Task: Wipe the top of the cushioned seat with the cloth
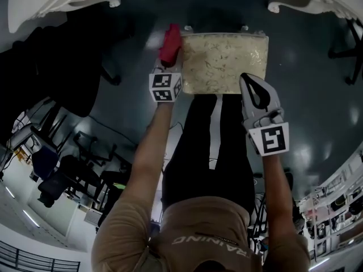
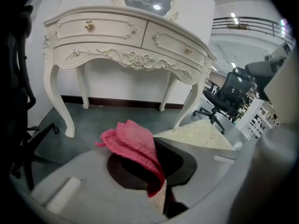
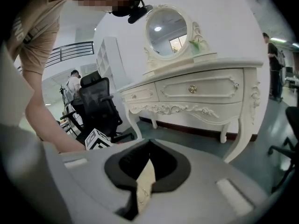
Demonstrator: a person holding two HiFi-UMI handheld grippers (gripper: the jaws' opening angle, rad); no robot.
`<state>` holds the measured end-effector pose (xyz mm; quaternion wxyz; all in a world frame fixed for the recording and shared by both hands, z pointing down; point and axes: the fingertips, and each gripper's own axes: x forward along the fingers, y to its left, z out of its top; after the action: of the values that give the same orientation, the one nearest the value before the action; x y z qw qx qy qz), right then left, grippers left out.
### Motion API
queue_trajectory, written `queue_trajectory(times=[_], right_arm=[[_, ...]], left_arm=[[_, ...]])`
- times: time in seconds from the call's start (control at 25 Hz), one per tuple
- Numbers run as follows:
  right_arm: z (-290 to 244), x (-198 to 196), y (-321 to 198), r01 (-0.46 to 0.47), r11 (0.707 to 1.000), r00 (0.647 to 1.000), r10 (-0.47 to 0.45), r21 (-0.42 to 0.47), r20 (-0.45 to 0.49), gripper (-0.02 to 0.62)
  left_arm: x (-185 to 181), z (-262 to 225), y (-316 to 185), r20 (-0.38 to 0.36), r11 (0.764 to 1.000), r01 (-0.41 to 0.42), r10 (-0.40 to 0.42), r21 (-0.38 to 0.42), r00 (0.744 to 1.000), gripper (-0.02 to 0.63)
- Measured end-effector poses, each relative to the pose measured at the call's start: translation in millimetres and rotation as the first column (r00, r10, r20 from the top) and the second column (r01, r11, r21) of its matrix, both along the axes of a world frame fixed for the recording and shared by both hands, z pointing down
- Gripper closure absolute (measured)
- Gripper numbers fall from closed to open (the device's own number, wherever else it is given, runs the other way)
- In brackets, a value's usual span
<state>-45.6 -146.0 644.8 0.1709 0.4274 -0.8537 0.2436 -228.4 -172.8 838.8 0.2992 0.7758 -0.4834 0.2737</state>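
Cushioned seat (image 1: 224, 63), cream with a faint leafy pattern, is standing on the dark floor (image 1: 306, 95) straight ahead of the person, and nothing is lying on its top. The left claw (image 1: 169, 58) is pinching the pink cloth (image 1: 169, 43), which is bunching above the jaws beside the seat's left edge. Whether it is touching the fabric I cannot tell. Judging by that spot, the cloth is being lined up for a stroke across the top. The right claw (image 1: 248, 83) is pressed together with nothing in it and is hovering at the seat's near right corner, probably placed there to steady the seat. An ornate white dressing table (image 2: 126, 36) with an oval mirror (image 3: 168, 31) is standing behind the seat. Black office chairs (image 2: 229, 92) are filling the open room beyond.
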Motion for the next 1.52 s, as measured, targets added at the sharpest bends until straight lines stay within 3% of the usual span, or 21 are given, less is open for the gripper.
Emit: queue_trajectory(times=[0.16,0.44,0.68,0.96,1.52], right_arm=[[3,16,4,-0.001,1.000,1.000,0.001,0.000,-0.001,0.594],[5,58,3,-0.030,1.000,1.000,0.030,0.005,0.004,0.594],[7,97,4,-0.058,0.998,0.998,0.058,-0.012,0.017,0.594],[22,152,3,-0.105,0.994,0.994,0.105,-0.015,0.017,0.594],[25,226,4,-0.151,0.989,0.988,0.151,0.002,0.022,0.594]], left_arm=[[23,8,4,0.030,0.999,-0.029,0.030,-0.026,0.999,0.568],[64,12,9,0.047,0.998,-0.006,0.009,-0.058,0.999,0.568],[125,21,12,0.051,0.995,-0.083,0.086,-0.058,0.995,0.568],[190,24,8,0.036,0.995,-0.066,0.069,-0.079,0.997,0.568],[312,22,11,0.028,0.973,-0.214,0.217,-0.082,0.976,0.568]])
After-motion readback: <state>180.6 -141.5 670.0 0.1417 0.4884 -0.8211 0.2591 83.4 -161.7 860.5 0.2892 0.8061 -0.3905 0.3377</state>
